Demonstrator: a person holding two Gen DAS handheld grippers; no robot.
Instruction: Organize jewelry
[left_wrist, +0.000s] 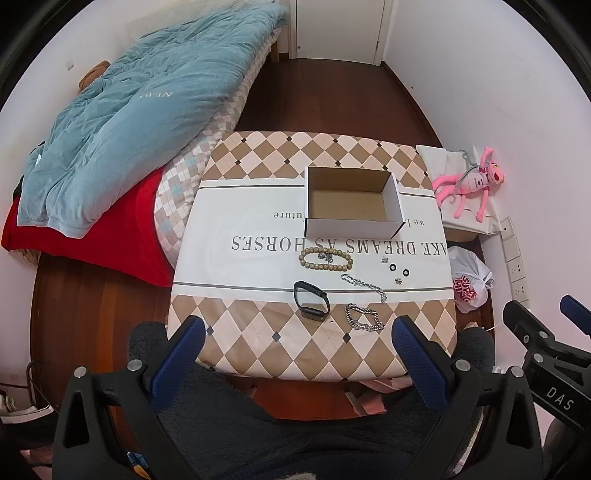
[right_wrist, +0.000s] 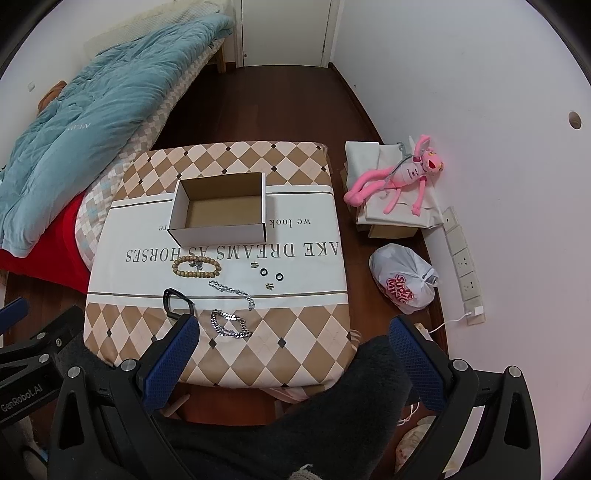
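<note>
Jewelry lies loose on the table (left_wrist: 258, 332) before the cardboard box (left_wrist: 351, 223); left gripper (left_wrist: 299, 332) and right gripper (right_wrist: 293, 332) both spread wide, holding nothing

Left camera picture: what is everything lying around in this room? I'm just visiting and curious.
cardboard box: 1, white outside, brown inside, open, on table
bead bracelet: 1, tan, in front of box
chain bracelets: 2, silver, near table edge
wristband: 1, black, left of chains
rings: 2, black, right side
small clasps: 2, metallic, by rings
tablecloth: 1, checked brown
quilt: 1, blue, on bed
plush toy: 1, pink, by wall
plastic bag: 1, white, floor
left gripper: open
right gripper: open
</note>
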